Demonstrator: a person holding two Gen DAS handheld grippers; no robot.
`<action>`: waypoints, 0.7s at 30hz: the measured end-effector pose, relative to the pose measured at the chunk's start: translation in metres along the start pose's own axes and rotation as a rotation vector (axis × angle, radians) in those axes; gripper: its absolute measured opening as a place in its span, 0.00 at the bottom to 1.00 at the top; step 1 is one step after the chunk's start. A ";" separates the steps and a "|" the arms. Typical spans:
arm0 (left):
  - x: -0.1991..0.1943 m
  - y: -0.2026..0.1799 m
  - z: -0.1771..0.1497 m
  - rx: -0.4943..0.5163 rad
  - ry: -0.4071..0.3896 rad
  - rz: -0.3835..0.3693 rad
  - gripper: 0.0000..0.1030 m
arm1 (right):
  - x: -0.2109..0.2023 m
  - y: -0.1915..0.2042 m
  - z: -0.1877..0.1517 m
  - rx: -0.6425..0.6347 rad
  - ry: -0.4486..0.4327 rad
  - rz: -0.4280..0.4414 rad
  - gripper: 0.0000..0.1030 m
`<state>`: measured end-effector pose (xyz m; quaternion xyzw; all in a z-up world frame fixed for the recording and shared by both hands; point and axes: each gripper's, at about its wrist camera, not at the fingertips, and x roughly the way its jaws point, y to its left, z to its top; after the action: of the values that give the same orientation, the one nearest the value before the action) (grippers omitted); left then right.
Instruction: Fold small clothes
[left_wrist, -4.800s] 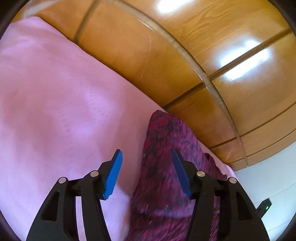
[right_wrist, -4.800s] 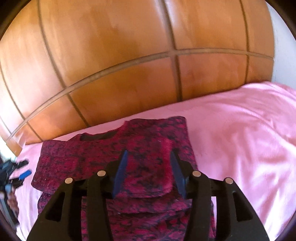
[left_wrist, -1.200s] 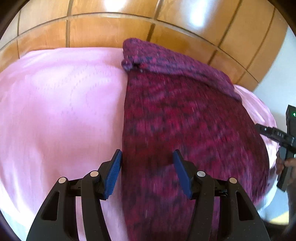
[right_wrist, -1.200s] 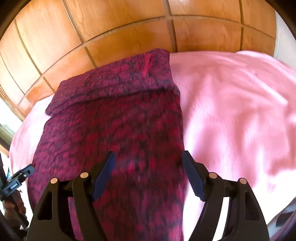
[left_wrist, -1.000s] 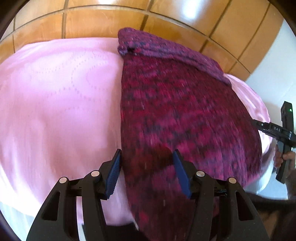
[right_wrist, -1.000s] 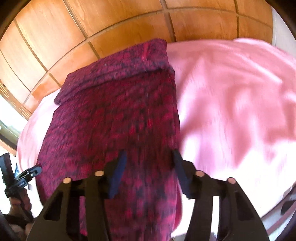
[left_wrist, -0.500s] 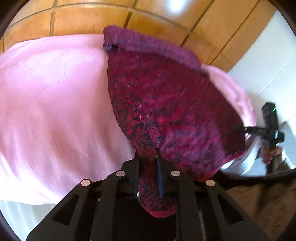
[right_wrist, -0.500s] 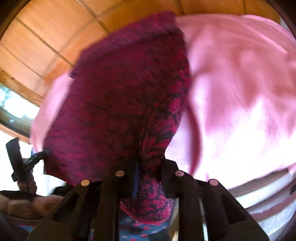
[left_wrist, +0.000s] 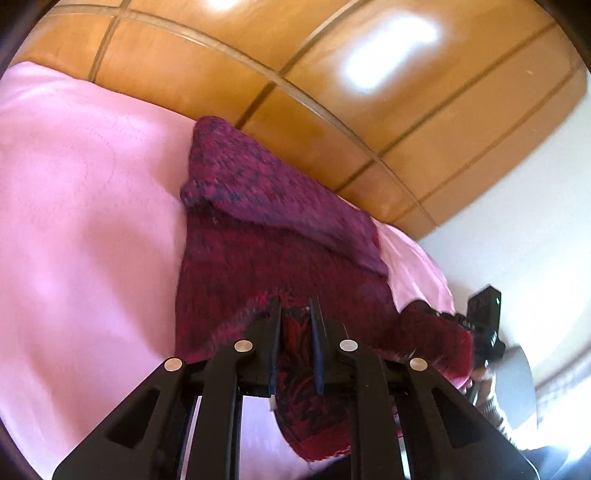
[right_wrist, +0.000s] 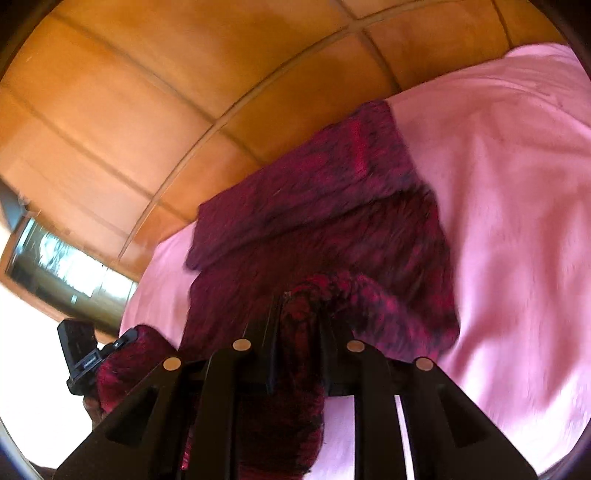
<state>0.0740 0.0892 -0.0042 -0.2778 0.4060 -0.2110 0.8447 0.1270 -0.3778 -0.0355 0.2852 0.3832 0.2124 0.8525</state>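
A dark red and black knitted sweater (left_wrist: 277, 251) lies on the pink bedspread (left_wrist: 92, 221), its far part folded over in a band (left_wrist: 280, 199) near the headboard. My left gripper (left_wrist: 295, 304) is shut on the sweater's near hem at its left corner, and the cloth bunches between the pads and hangs below them. In the right wrist view my right gripper (right_wrist: 299, 299) is shut on the same hem of the sweater (right_wrist: 332, 229) at its right corner. The hem is raised off the bed and sags between the two grippers. The left gripper (right_wrist: 85, 350) shows at the lower left there.
A glossy wooden headboard (left_wrist: 332, 92) runs behind the bed, close to the sweater's far edge. Pink bedspread (right_wrist: 517, 184) stretches wide to the right of the sweater. A white wall (left_wrist: 517, 221) and a window (right_wrist: 55, 273) lie past the bed's other side.
Both grippers went from open over the near hem to shut on it. They have lifted the hem and carried it toward the headboard, so the sweater now looks shorter.
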 end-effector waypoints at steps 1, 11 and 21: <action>0.012 0.002 0.010 -0.012 0.013 0.006 0.13 | 0.007 -0.004 0.007 0.013 0.001 -0.011 0.15; 0.052 0.068 0.070 -0.310 -0.021 0.067 0.12 | 0.041 -0.043 0.041 0.186 0.043 -0.014 0.25; -0.019 0.077 0.027 -0.138 -0.132 0.125 0.61 | 0.042 -0.053 0.051 0.231 0.016 0.015 0.37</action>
<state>0.0950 0.1669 -0.0286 -0.3226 0.3798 -0.1106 0.8599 0.2003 -0.4093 -0.0640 0.3825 0.4097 0.1753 0.8094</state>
